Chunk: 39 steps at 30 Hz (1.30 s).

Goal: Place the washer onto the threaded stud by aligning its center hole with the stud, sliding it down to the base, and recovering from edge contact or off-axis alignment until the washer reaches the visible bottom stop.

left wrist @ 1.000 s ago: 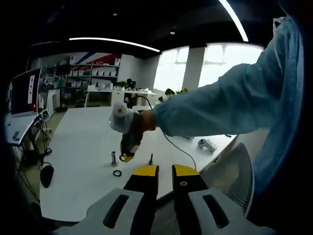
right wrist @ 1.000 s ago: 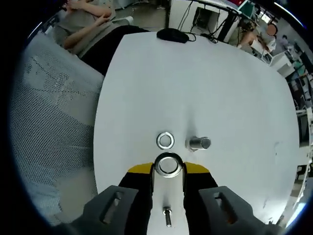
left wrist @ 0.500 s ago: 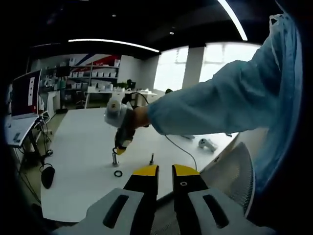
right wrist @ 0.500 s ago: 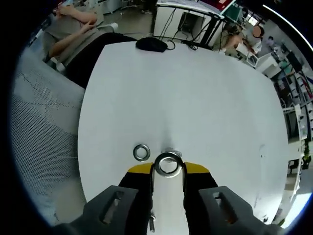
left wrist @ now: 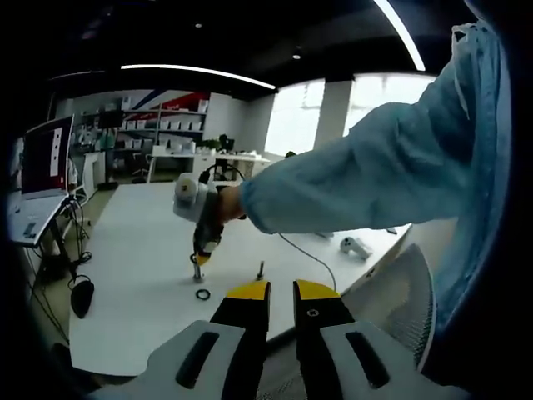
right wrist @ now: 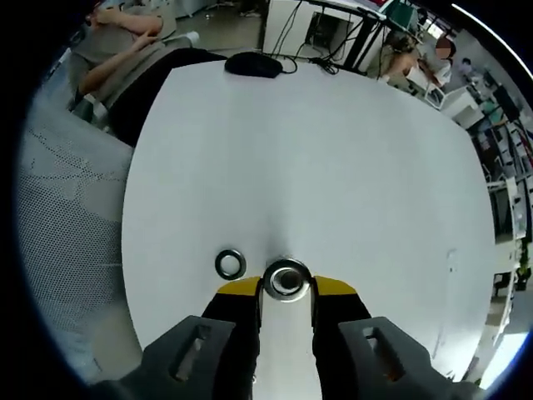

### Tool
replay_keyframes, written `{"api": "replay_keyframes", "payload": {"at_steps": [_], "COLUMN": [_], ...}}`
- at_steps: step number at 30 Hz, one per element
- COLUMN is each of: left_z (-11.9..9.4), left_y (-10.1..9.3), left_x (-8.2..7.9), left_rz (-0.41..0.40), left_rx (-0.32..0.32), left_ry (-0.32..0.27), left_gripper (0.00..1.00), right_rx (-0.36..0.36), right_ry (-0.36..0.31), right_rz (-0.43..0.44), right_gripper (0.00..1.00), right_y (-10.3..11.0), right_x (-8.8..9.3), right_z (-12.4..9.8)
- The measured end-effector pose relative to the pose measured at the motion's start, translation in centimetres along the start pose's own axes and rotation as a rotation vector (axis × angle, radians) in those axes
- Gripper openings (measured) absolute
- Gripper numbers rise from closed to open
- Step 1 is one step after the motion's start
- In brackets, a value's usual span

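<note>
In the right gripper view my right gripper (right wrist: 286, 287) is shut on a steel washer (right wrist: 286, 278), held flat between its yellow-tipped jaws directly over the stud, whose top shows through the washer's hole. A second washer (right wrist: 231, 264) lies on the white table (right wrist: 333, 158) just to the left. In the left gripper view my left gripper (left wrist: 281, 292) is shut with nothing in it, held back from the table's near edge. There the right gripper (left wrist: 203, 250) points down at the upright stud (left wrist: 196, 272), with the loose washer (left wrist: 201, 294) in front and a thinner stud (left wrist: 261, 272) to the right.
A mesh chair back (right wrist: 62, 225) stands along the table's left side in the right gripper view, and a seated person (right wrist: 125, 33) is beyond it. A black mouse (right wrist: 252, 64) lies at the far table edge. A blue sleeve (left wrist: 391, 167) crosses the left gripper view.
The right gripper has carried the washer from over the thinner stud, past the loose washer, to directly above the thick stud. The left gripper has stayed put.
</note>
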<state>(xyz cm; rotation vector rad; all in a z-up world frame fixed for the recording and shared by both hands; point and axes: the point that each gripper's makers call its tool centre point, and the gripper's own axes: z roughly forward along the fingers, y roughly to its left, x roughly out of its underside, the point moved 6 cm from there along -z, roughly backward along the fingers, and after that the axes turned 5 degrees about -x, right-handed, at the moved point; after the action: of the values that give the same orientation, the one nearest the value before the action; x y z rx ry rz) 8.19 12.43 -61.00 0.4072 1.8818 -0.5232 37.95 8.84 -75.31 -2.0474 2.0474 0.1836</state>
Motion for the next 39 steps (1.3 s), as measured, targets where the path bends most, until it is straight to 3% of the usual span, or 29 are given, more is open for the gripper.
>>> {"api": "replay_keyframes", "payload": {"at_steps": [15, 30, 33, 39], "left_z": [0.0, -0.1, -0.1, -0.1], "left_y": [0.1, 0.2, 0.3, 0.3], "left_x": [0.0, 0.0, 0.0, 0.0], "left_rz": [-0.008, -0.02, -0.023, -0.019], "left_rx": [-0.007, -0.007, -0.009, -0.01], "left_ry": [-0.002, -0.006, -0.006, -0.004], "left_gripper": [0.08, 0.08, 0.08, 0.08], "right_rx": [-0.027, -0.084, -0.088, -0.108], "right_ry": [0.039, 0.086, 0.112, 0.101], "right_rz": [-0.01, -0.001, 0.015, 0.029], "right_gripper": [0.23, 0.23, 0.23, 0.23], "right_y": [-0.4, 1.3, 1.8, 2.0], "right_x": [0.4, 2.0, 2.7, 2.8], "right_z": [1.4, 4.4, 4.6, 4.4]}}
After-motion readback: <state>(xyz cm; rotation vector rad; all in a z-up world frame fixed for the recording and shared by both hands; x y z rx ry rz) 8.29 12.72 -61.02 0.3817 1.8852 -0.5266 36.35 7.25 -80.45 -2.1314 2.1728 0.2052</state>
